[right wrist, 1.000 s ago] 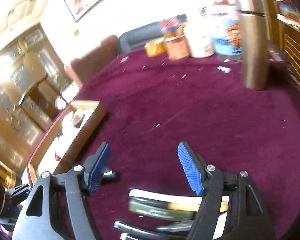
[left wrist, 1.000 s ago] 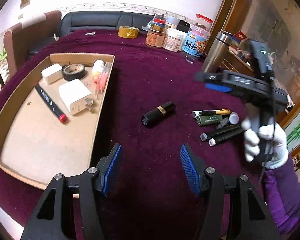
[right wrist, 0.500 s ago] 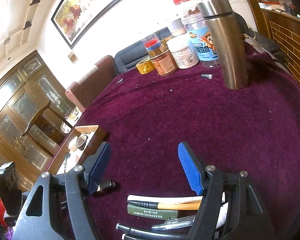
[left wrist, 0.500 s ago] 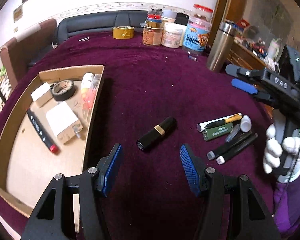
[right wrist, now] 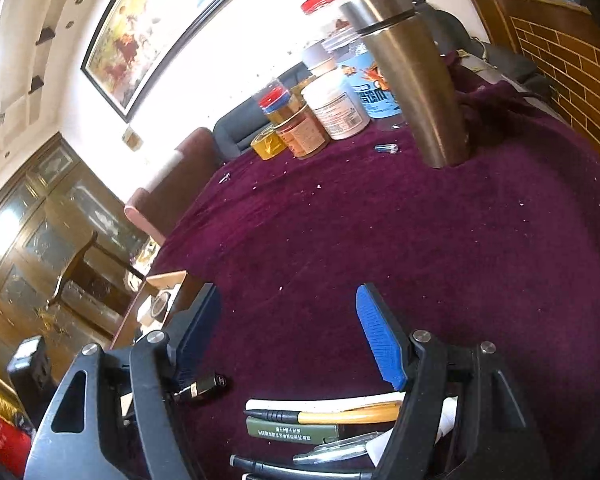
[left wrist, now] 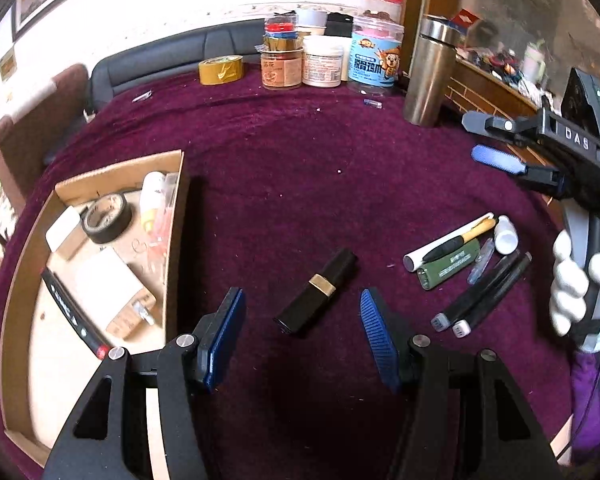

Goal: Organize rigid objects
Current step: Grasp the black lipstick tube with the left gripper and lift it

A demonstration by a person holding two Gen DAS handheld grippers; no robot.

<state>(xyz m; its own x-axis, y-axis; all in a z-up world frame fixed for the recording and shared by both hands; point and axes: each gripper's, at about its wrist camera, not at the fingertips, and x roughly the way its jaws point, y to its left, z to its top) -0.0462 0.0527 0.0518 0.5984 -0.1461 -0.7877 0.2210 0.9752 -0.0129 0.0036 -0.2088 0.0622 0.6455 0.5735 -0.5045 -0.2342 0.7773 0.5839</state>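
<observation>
Down at the left gripper (left wrist: 302,324), the jaws stand apart with nothing clamped; the black lipstick tube (left wrist: 317,292) lies on the purple cloth (left wrist: 300,168) just ahead of and between the blue pads (left wrist: 224,336), untouched. Only this left wrist view shows the cardboard tray (left wrist: 16,280) whole enough to read: a roll of black tape (left wrist: 107,218), a white charger (left wrist: 112,284), a small white box (left wrist: 62,228) and a dark marker with a red end (left wrist: 76,320) lie inside it. It also shows the right gripper (left wrist: 488,140) from outside, jaws apart and empty, held by a white-gloved hand (left wrist: 572,280) above the cluster of pens (left wrist: 460,264).

From the right wrist view the right gripper (right wrist: 288,320) likewise holds nothing; the pens (right wrist: 324,412) lie low between its arms, cut off by the frame and the right arm of the tongs. The lipstick tube (right wrist: 206,385) shows only its end there, the rest hidden behind the left finger. That view sees the steel flask (right wrist: 416,80) and jars (right wrist: 336,104) closer, while the tray (right wrist: 156,304) is a mere sliver. Jar labels stay unreadable in both.
</observation>
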